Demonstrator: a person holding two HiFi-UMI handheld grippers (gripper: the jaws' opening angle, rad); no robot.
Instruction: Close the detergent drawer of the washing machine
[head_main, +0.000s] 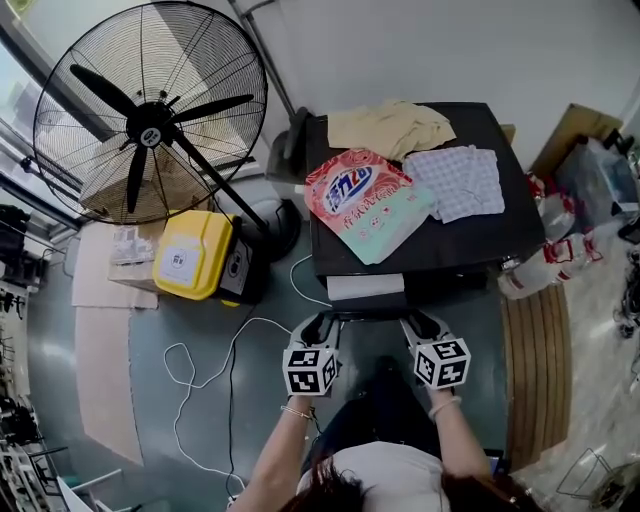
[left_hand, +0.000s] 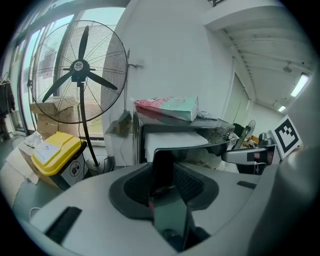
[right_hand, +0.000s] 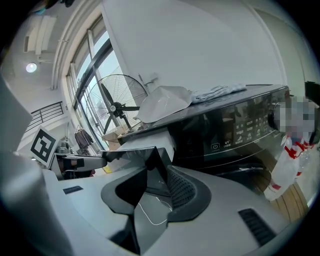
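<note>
- Left gripper (head_main: 322, 325), right gripper (head_main: 420, 322): both clenched on the glossy dark front of the drawer (head_main: 365, 287). It stands pulled out toward you, at 6 o'clock of the washing machine (head_main: 480, 240).
- Risk: an uneven push from you likely cocks the white plastic tray and jams it. The slick panel may slip off the ribbed pads.
- Risk: a hard shove could jolt the machine. The soft, crinkly detergent bag (head_main: 365, 205) at 12 o'clock lies near that edge and could slide.
- Wire-cage fan (head_main: 150, 115) at 10 o'clock, well apart.
</note>
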